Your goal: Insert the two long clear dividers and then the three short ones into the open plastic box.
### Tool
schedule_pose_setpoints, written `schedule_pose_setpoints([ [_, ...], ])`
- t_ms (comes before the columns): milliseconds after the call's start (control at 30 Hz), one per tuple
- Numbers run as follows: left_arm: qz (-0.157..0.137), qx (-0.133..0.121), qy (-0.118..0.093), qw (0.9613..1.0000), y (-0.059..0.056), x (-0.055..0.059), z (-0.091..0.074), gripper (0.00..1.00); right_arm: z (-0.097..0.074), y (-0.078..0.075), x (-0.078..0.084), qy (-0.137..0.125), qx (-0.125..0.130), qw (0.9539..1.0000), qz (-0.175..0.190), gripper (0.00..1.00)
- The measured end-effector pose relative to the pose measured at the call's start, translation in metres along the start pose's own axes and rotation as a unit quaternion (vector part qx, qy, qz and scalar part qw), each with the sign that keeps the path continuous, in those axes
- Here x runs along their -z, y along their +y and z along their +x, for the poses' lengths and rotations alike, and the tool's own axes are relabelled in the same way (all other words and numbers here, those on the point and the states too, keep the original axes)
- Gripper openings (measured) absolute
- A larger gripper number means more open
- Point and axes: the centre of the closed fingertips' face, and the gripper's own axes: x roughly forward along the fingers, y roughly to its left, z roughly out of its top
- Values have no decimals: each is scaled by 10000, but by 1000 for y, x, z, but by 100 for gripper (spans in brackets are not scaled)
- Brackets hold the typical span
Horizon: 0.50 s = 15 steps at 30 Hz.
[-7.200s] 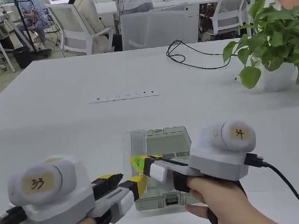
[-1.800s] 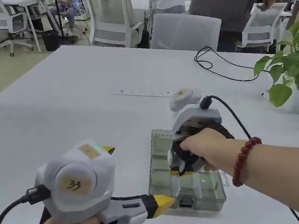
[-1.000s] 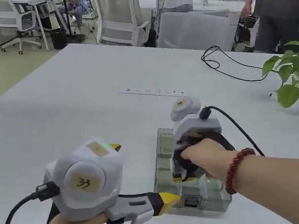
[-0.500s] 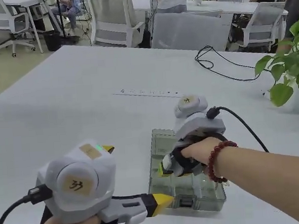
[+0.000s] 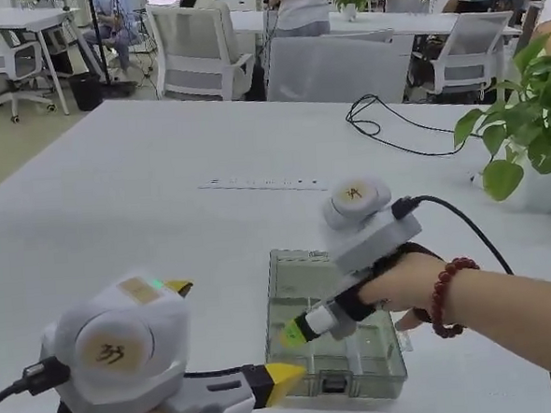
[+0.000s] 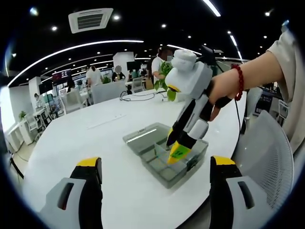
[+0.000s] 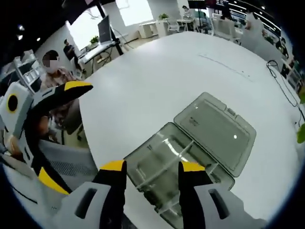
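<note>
Tongs over an open plastic box [image 5: 339, 357] on a white bench [image 5: 144, 196]: the right tongs [image 5: 298, 331] hang nose-down above the tray, jaws parted a little, and we see nothing pinched between them. The left tongs [image 6: 155, 162] wait just beside the box's near corner, spread wide and empty; whether a tip touches the wall we cannot tell. The box sits close before us with its hinged lid [image 7: 214, 126] laid flat on the far side. Thin clear dividers [image 7: 164, 164] stand inside the tray as crossing ribs; how many we cannot count.

We judge the risks plain. Nothing braces the box, and it looks like light, smoky plastic on a smooth matte top, so a push from above may skate it away. The dividers are slim, glassy and nearly invisible against the tray. A yellow-tipped jaw lowered carelessly may knock a seated one out of its slot or leave it tilted. Hard, slick strips may also slip from a pinch.
</note>
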Motion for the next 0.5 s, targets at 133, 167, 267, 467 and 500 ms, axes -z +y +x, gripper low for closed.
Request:
schedule_pose_setpoints([
  [133, -36, -1, -7, 10000, 0, 0, -1, 96, -7, 3, 3, -16, -153, 9982, -587, 46],
  [167, -32, 1, -7, 10000, -1, 0, -1, 96, -10, 4, 4, -59, -213, 9969, -755, 46],
  [267, -19, 6, 3, 10000, -1, 0, -1, 96, -16, 5, 11, -11, -308, 9933, -1114, 47],
  [467, -41, 27, -6, 10000, -3, 0, -1, 95, -29, 0, 24, -45, -366, 9878, -1510, 50],
  [500, -34, 24, 5, 10000, -3, 0, -1, 95, -30, -1, 26, -58, -376, 9863, -1607, 51],
])
